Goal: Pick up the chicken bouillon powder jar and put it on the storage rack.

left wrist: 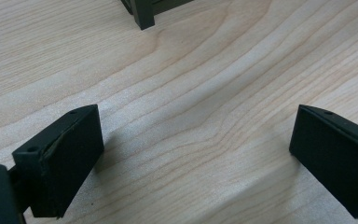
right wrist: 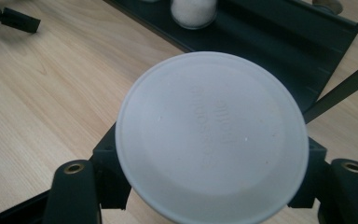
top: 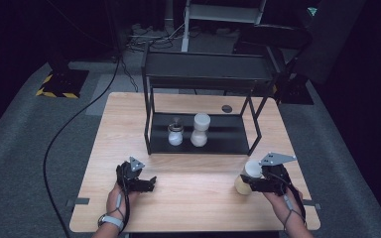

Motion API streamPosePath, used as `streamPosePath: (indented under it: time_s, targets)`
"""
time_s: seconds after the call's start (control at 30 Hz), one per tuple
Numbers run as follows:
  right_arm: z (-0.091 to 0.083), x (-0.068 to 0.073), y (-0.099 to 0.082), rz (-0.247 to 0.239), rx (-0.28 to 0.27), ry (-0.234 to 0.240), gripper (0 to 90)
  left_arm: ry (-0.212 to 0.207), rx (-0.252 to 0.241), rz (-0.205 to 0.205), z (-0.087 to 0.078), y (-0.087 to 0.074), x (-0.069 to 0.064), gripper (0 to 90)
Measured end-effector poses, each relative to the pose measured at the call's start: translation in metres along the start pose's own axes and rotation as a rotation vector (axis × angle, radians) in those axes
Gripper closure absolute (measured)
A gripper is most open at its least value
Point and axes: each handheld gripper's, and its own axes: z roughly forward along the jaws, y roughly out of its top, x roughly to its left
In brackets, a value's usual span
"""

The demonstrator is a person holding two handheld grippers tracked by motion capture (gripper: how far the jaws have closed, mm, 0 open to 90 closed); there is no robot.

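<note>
White round lid of jar sits closest to lens in right gripper view, black fingers pressed on both sides just below it. Right gripper clenched on jar, grasping its body; jar has pale yellowish contents, white cap, stands upright on table near front right edge, in front of rack's right leg.

Left gripper near front left of table, well apart from jar. Fingers released, spread wide, nothing btwn them, just bare wood grain below in left gripper view. Grey three-cornered plate on top of each gripper, cables trail back along the person's forearms.

Black two-tier metal rack at table centre-back. Lower shelf holds small jar w/ dark knob lid and taller white hourglass-shaped container, side by side, just apart. Small dark disc on table behind rack, right of centre.
</note>
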Motion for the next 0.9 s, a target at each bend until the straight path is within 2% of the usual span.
streamPosePath:
  time_s: [0.27, 0.9]
  targets:
    - [-0.005, -0.008, 0.017, -0.015, 0.000, -0.010, 33.3, -0.001, 0.000, 0.001, 0.000, 0.000, 0.000, 2.8]
    - [-0.012, -0.034, 0.053, -0.008, -0.030, -0.021, 33.3, -0.002, 0.000, 0.003, 0.000, 0.000, 0.000, 2.4]
